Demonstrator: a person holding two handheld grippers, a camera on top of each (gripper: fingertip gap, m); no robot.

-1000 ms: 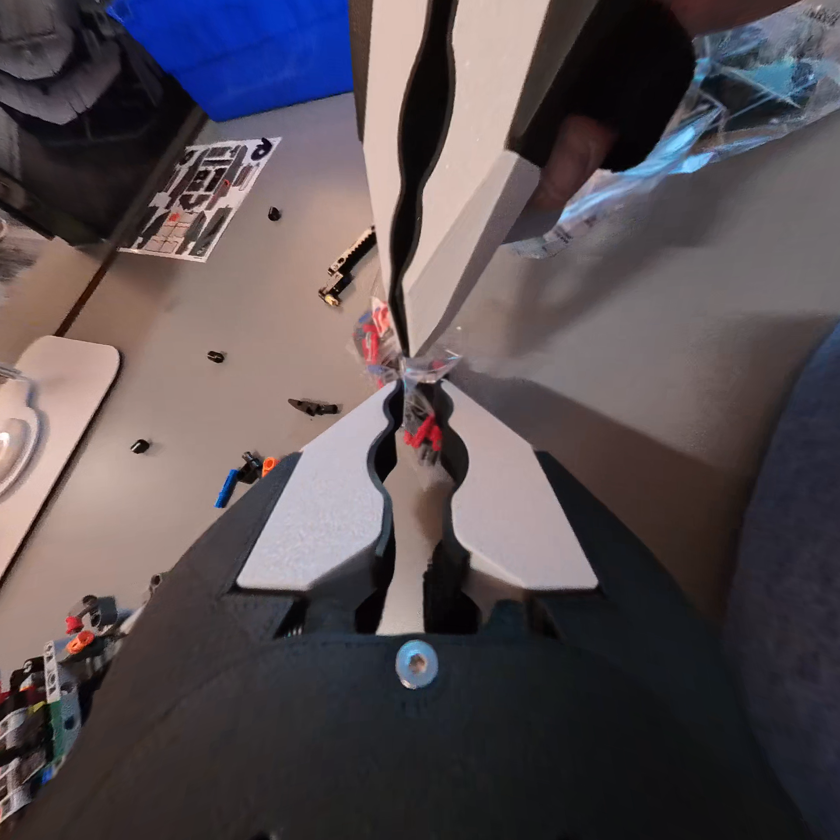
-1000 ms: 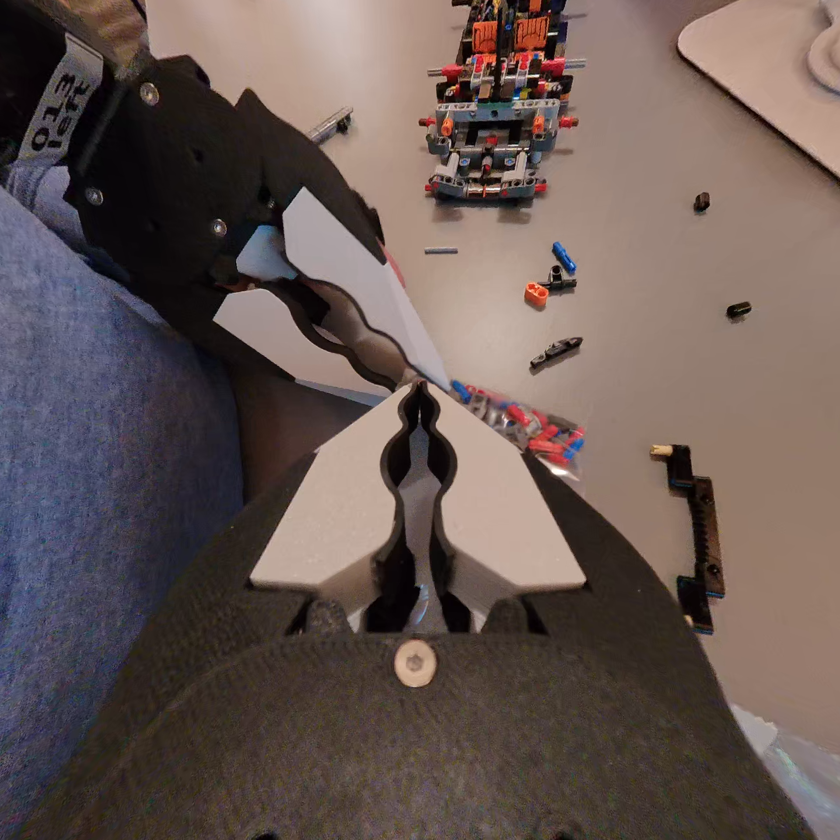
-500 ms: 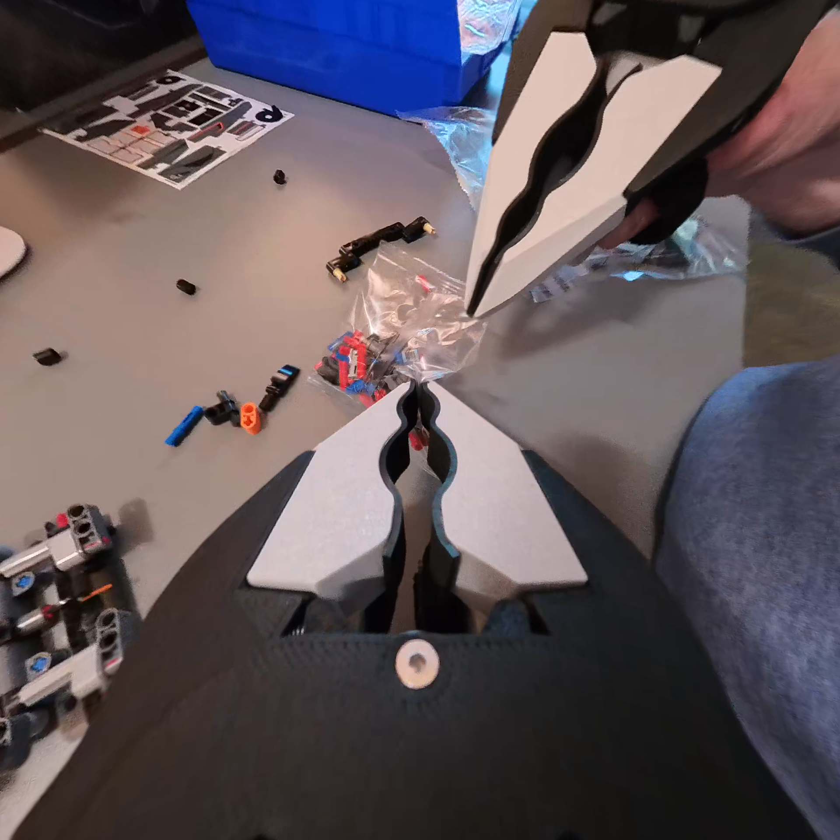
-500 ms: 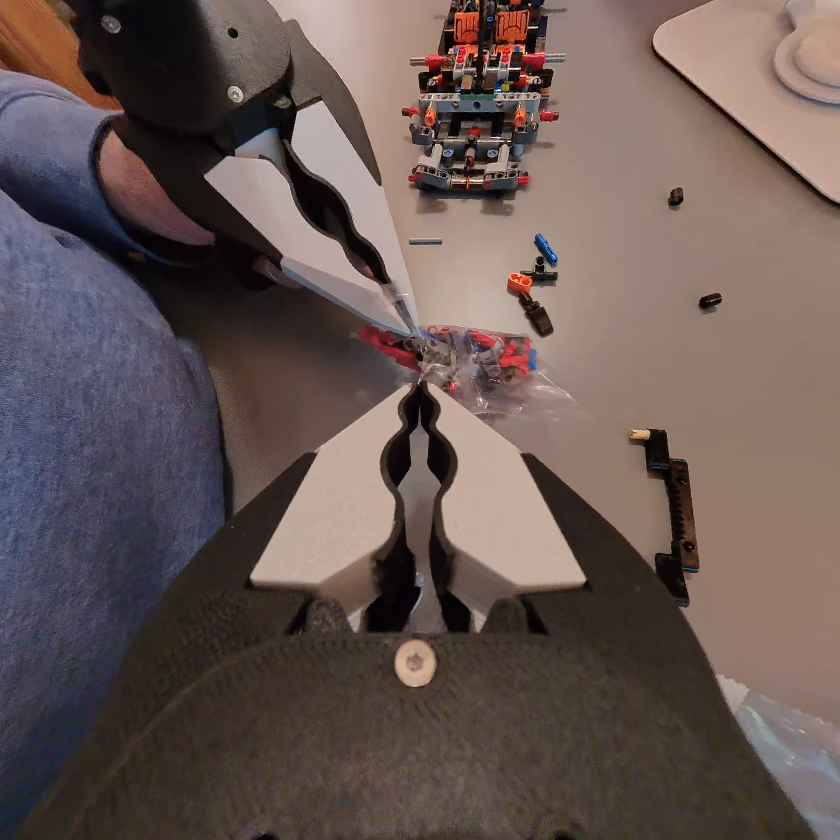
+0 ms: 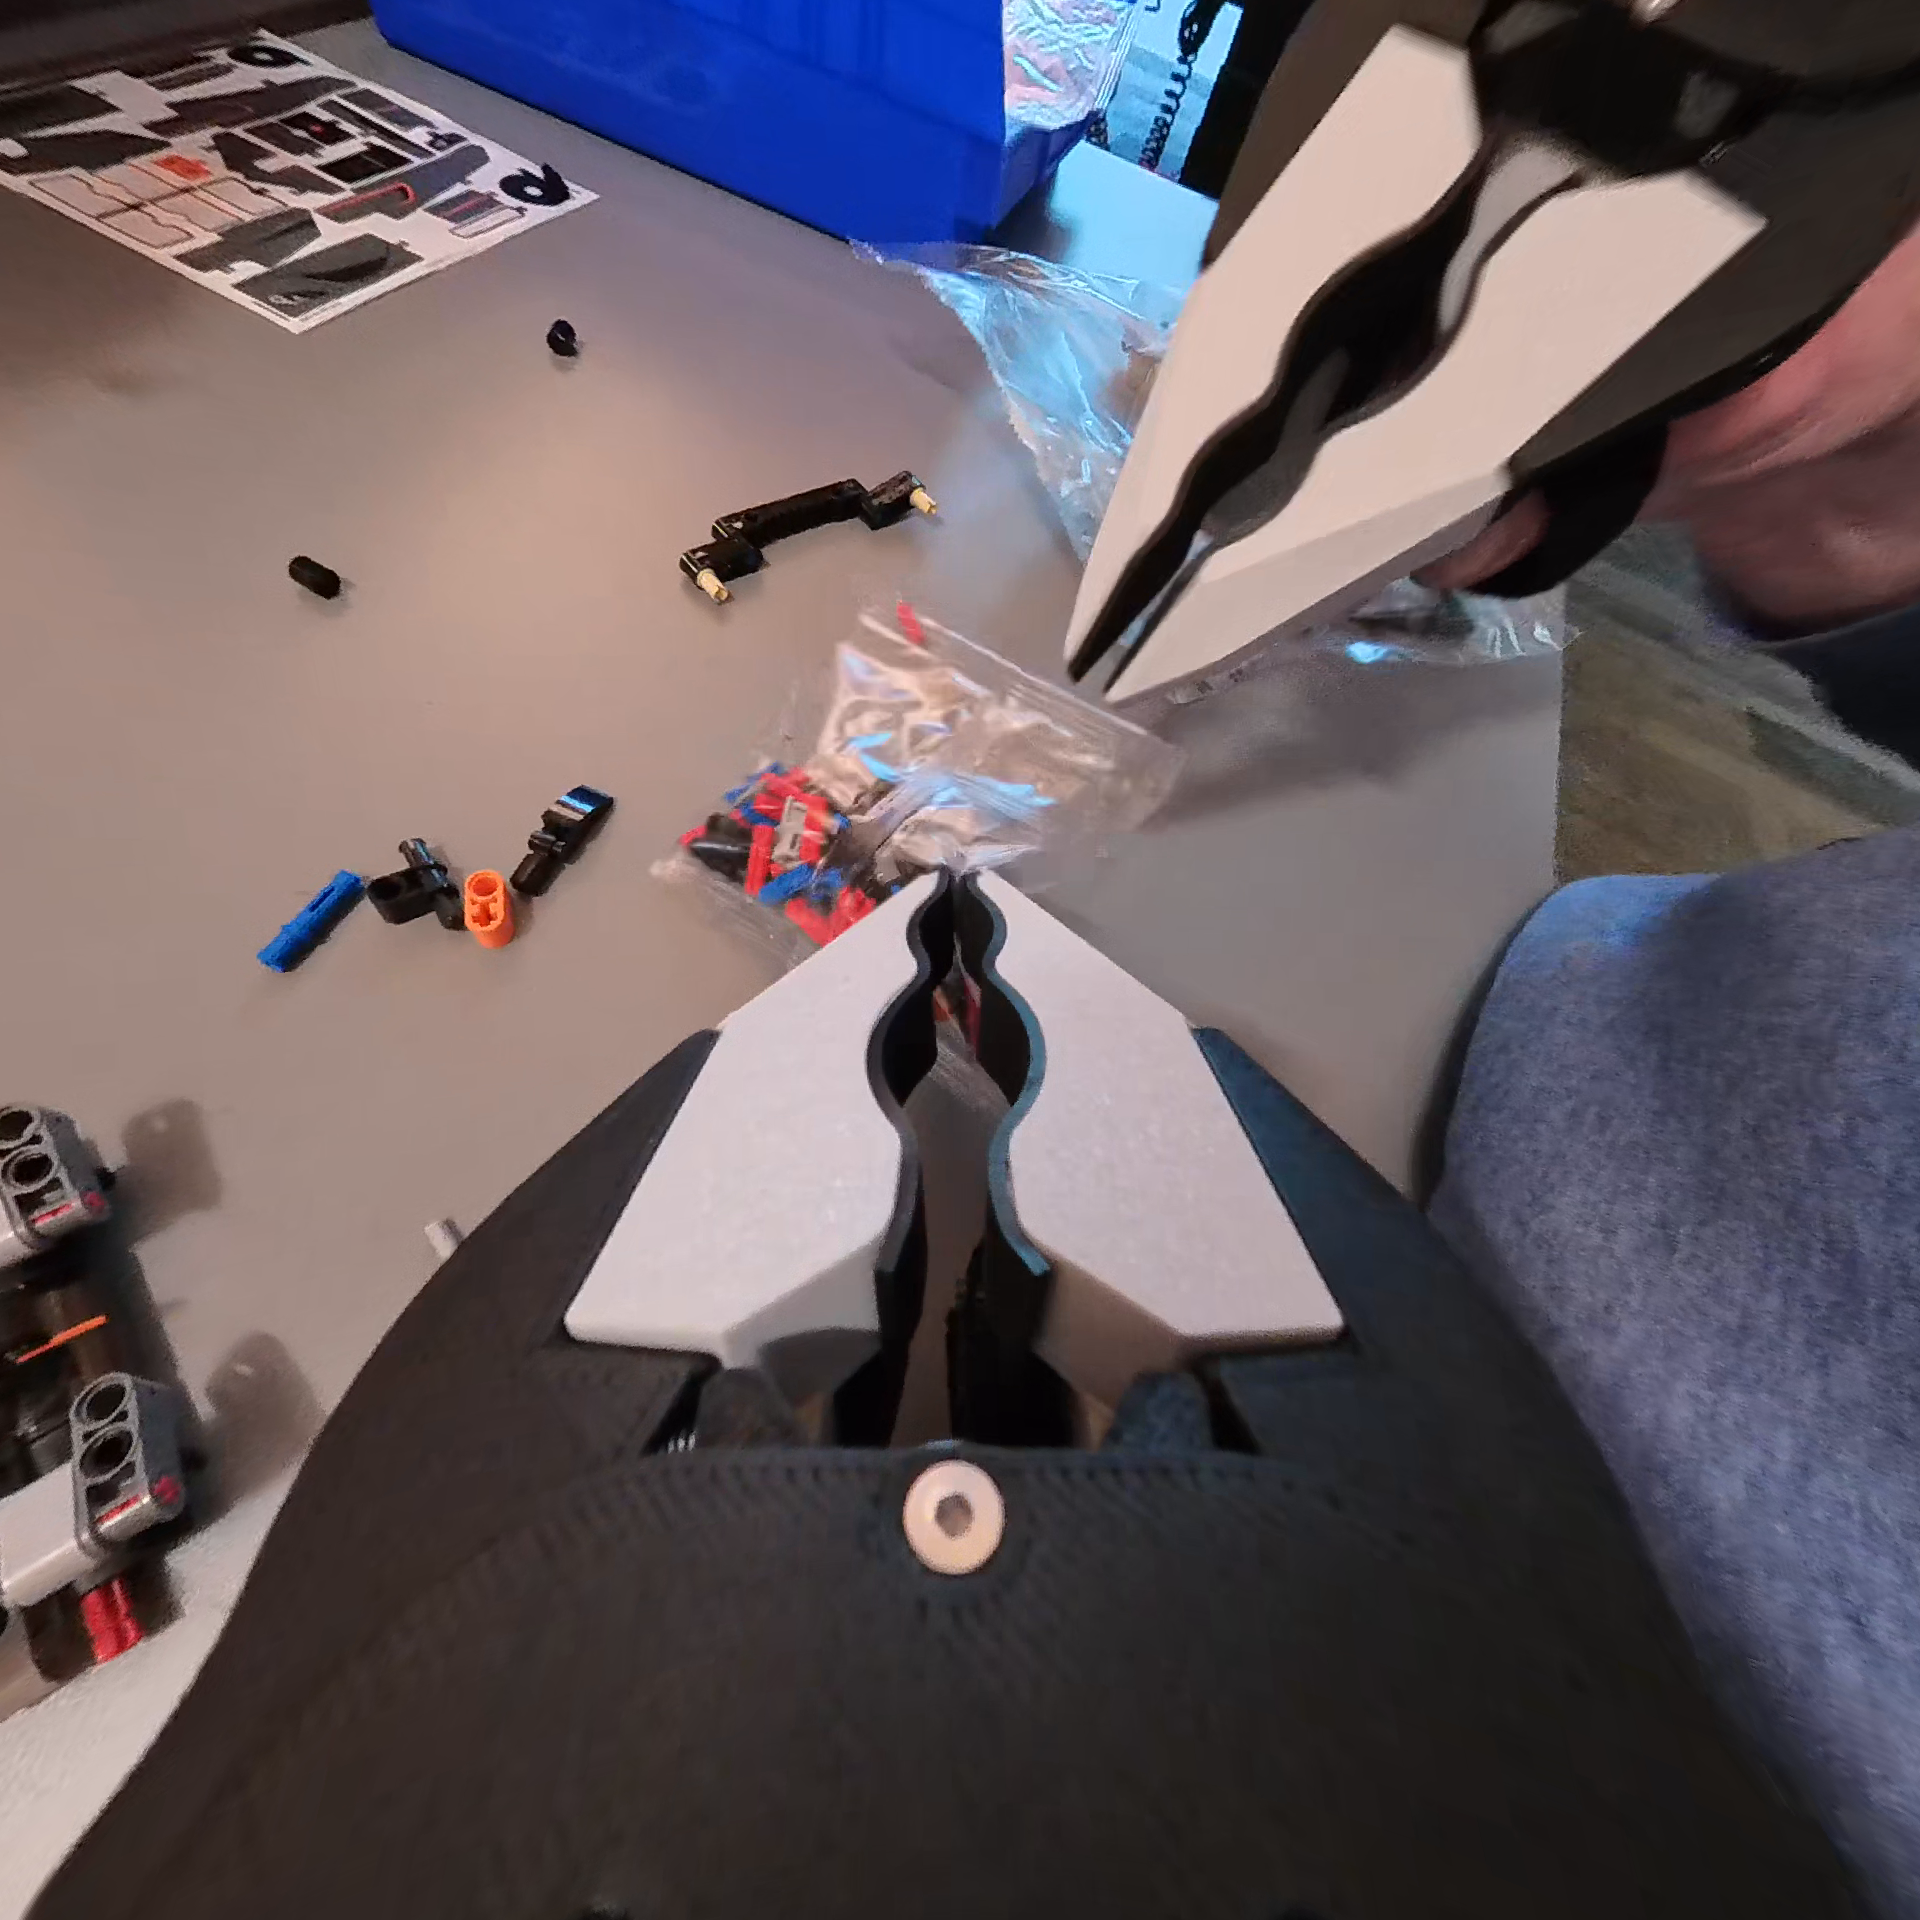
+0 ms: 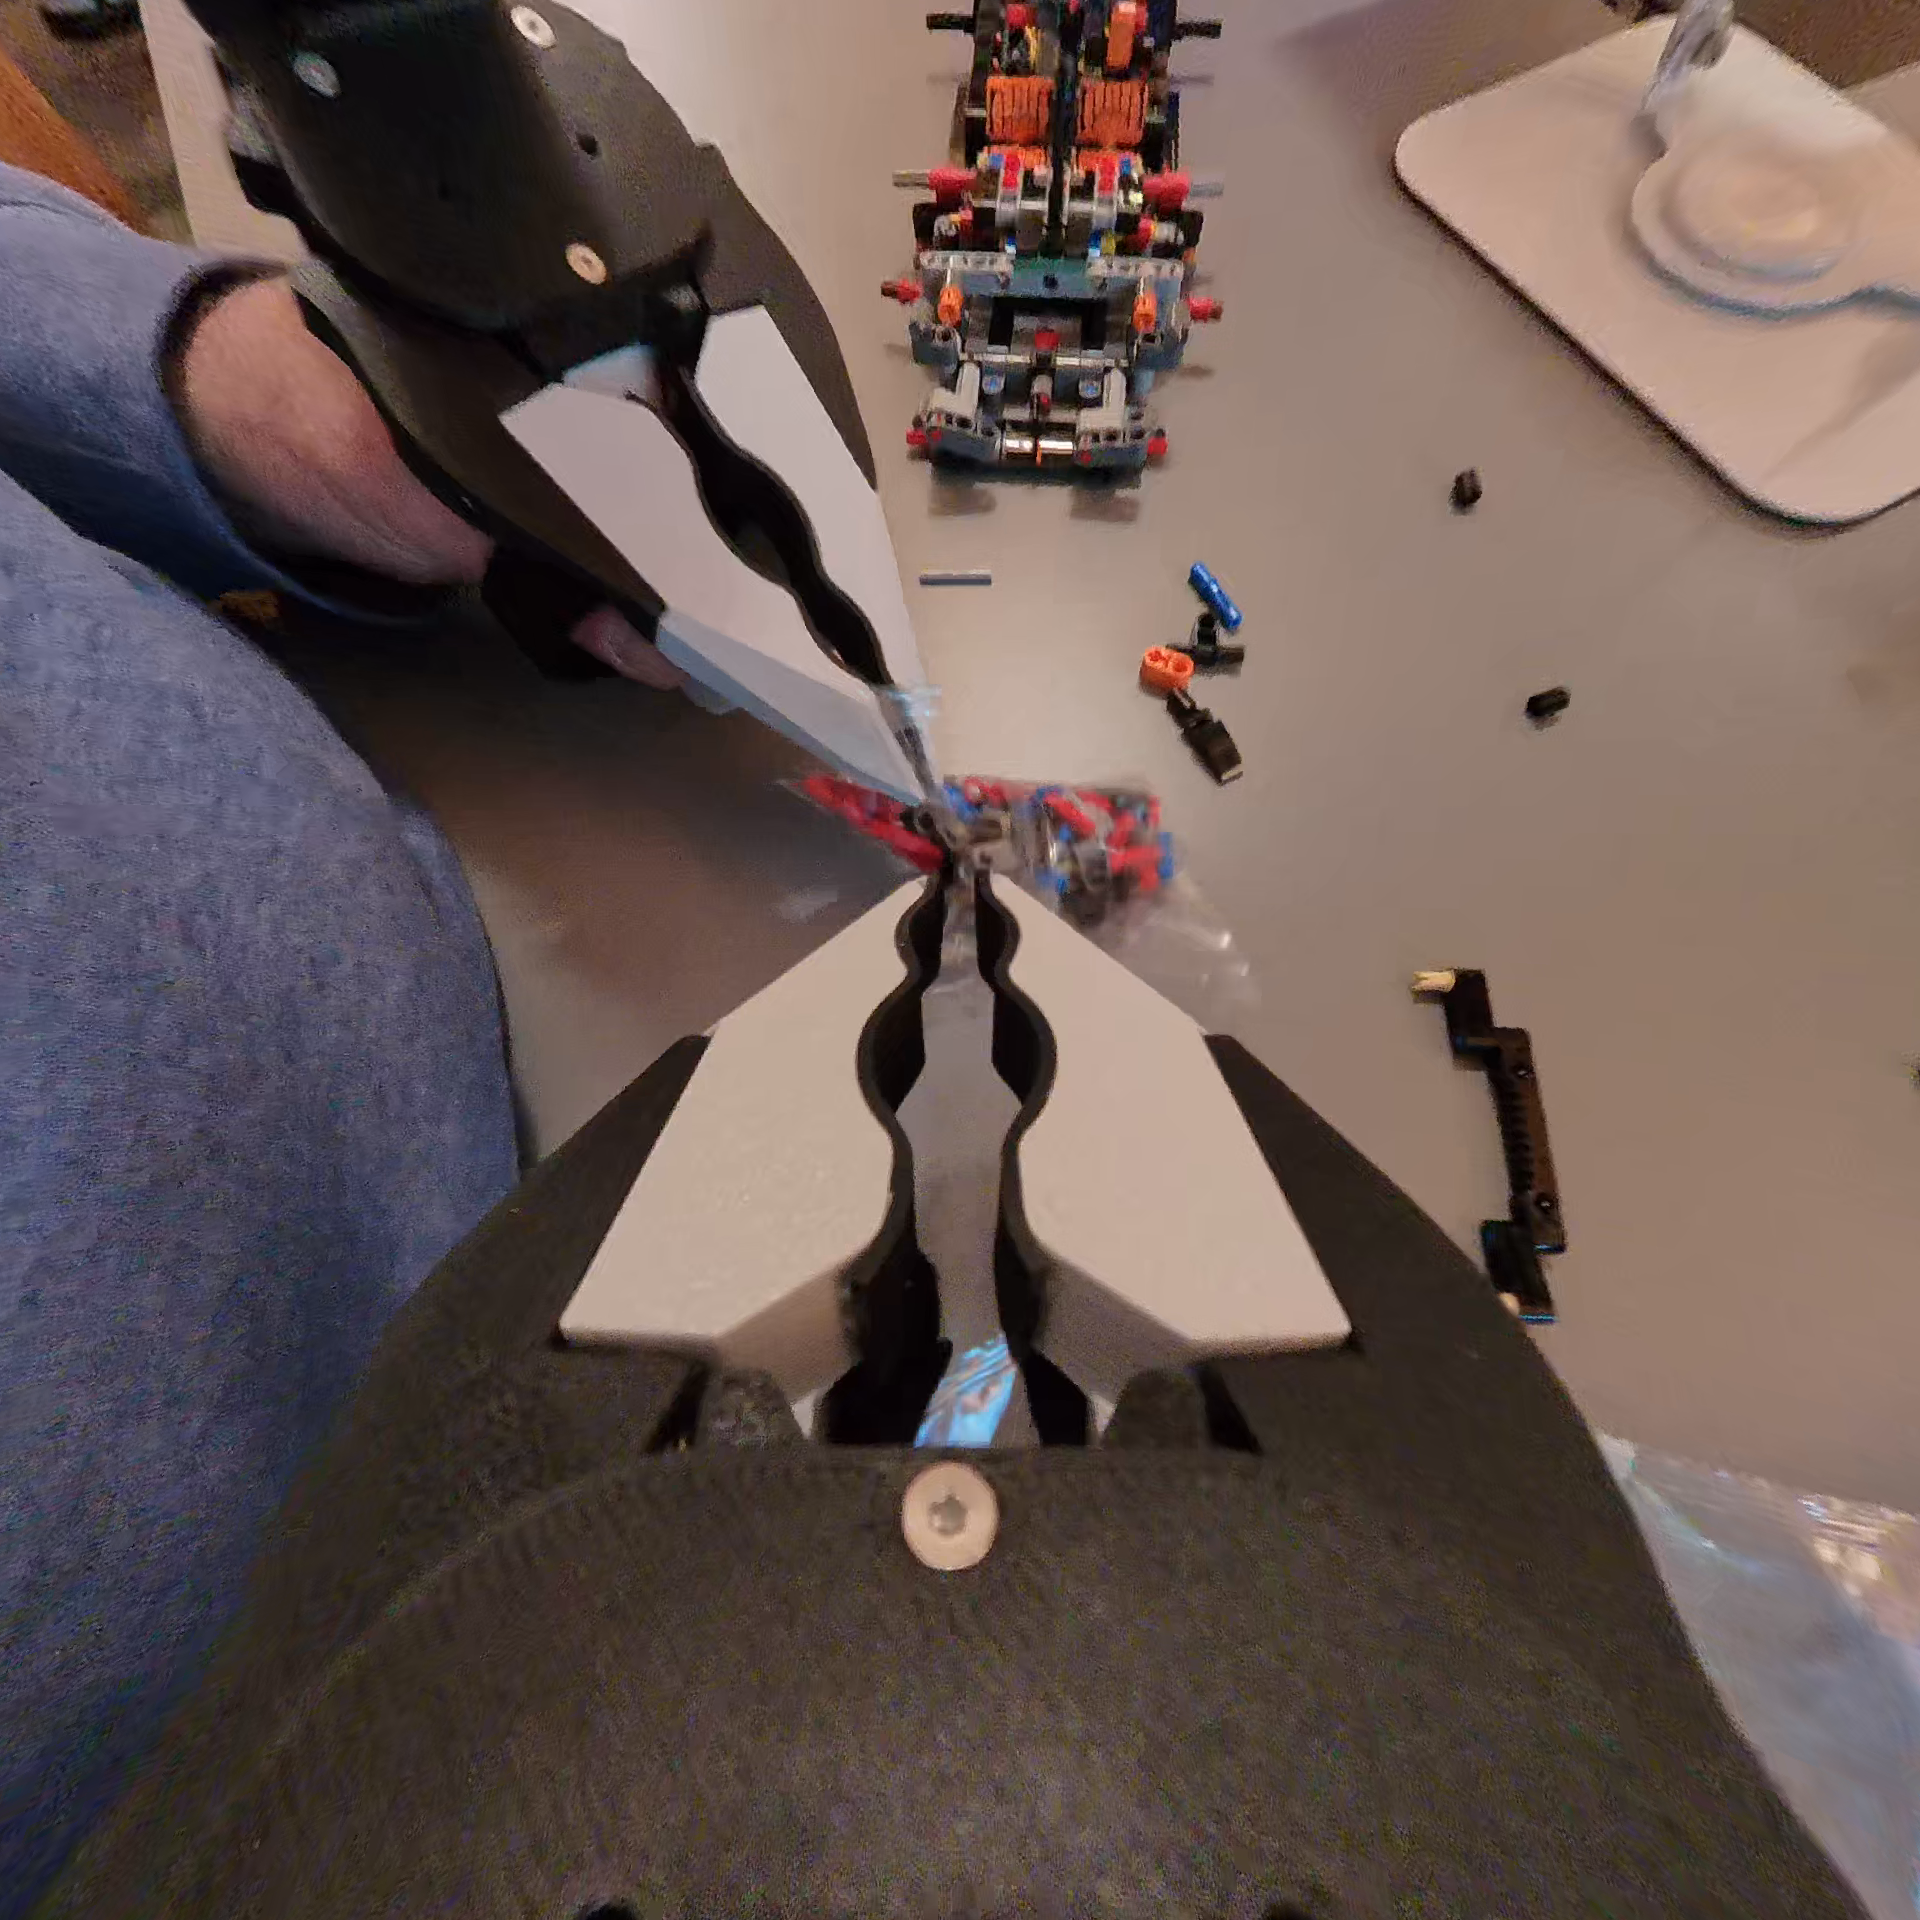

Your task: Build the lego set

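A small clear bag point(image 5: 914, 769) of red, blue and black pins lies on the grey table; it also shows in the right wrist view point(image 6: 1081, 831). My left gripper point(image 5: 951, 881) is shut on the bag's near corner. Seen from the right point(image 6: 920, 769), it pinches the plastic from above. My right gripper point(image 6: 951, 883) is shut, its tips at the bag's other edge. In the left wrist view point(image 5: 1086, 675) it hovers just off that edge, and I cannot tell whether it pinches plastic. The partly built chassis point(image 6: 1049, 312) stands farther along the table.
Loose parts lie beside the bag: a blue pin point(image 5: 310, 920), an orange connector point(image 5: 486, 907) and a black toothed bar point(image 5: 800, 525). A sticker sheet point(image 5: 281, 177), a blue bin point(image 5: 779, 94) and empty bags point(image 5: 1049, 343) lie beyond. A white board point(image 6: 1662, 291) sits at the far right. Left tips to right tips: about 4 cm. About 10 cm separates my left fingertips from the orange connector point(image 5: 486, 907). My right wrist view point(image 6: 1162, 669) looks at it from another angle.
The two grippers, tip to tip on the bag a second ago, have drawn apart. The right gripper has pulled back and up. The bag now rests spread on the table.
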